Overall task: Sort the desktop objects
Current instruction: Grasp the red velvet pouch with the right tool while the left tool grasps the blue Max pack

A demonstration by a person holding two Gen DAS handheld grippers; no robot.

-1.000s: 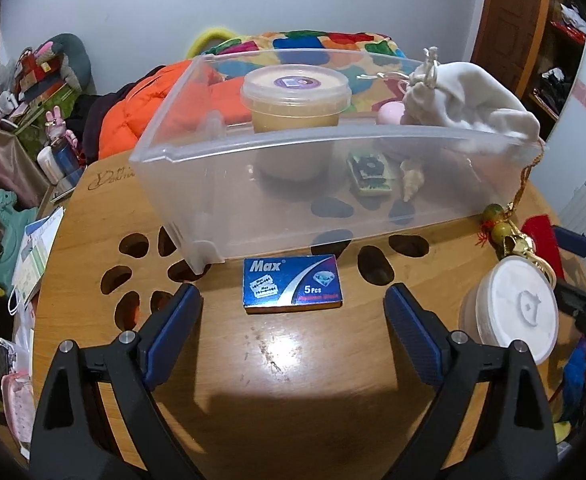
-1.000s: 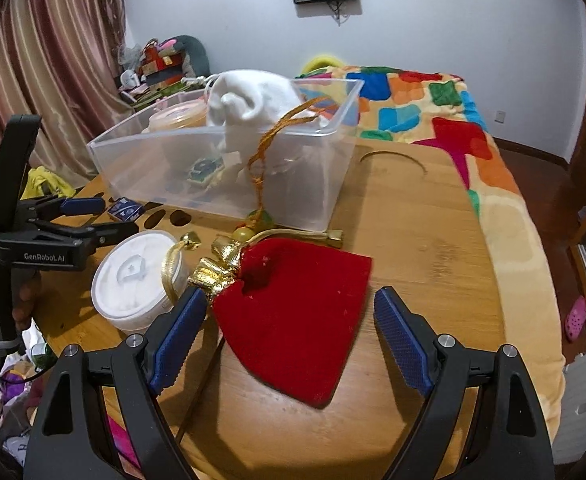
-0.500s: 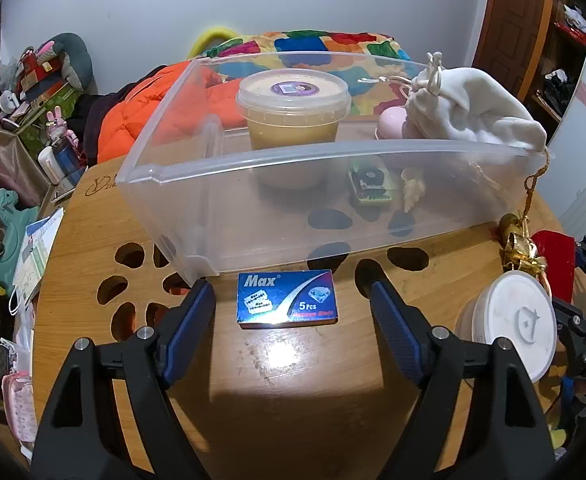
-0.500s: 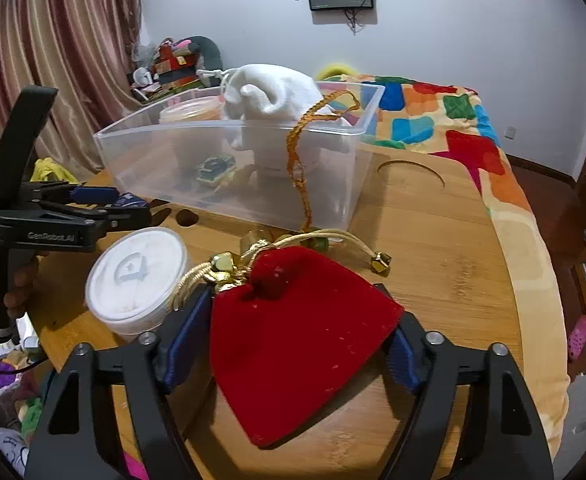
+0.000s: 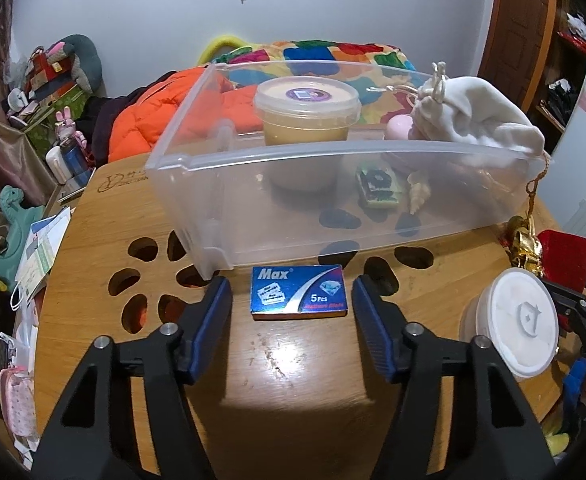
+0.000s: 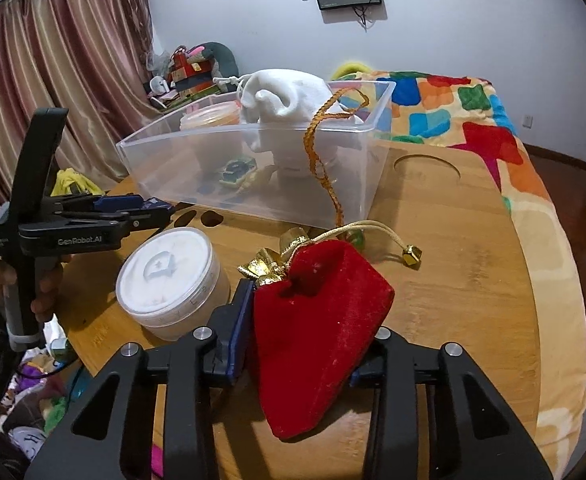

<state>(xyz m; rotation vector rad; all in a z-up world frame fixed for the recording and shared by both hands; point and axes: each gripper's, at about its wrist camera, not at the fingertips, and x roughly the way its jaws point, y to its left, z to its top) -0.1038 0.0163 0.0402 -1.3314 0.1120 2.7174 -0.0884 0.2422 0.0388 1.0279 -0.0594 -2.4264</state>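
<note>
Desk (image 5: 293,364) of light wood, with paw-shaped cut-outs, on which all items are set

Clear plastic bin (image 5: 253,208), placed toward the far side of the desk. Contained within are a lidded tub of tan paste (image 5: 307,110), a white drawstring pouch (image 5: 477,118) leaning over the right-hand rim, a small green-and-black packet (image 5: 377,186) and a pale shell (image 5: 419,194); a pink item behind the pouch is largely hidden.

Blue "Max" razor-blade box (image 5: 299,296), laid flat on the desk just in front of the bin's near wall. It is bracketed by the left gripper (image 5: 291,312), whose fingers are spread apart on either side of the box with a gap visible on each side; no contact is seen.

White round lidded jar (image 6: 171,282), stood upright on the desk between the two grippers, also seen at the right edge of the left wrist view.

Red velvet pouch (image 6: 319,328) with gold trim, pinched between the fingers of the right gripper (image 6: 305,344), which are closed against both its sides. A gold cord (image 6: 321,152) is seen running from its neck up across the bin's near wall, and a cream cord ending in a small gold bell (image 6: 411,258) is trailed onto the desk.

Bed with a multicoloured quilt (image 6: 453,104), located beyond the desk
</note>
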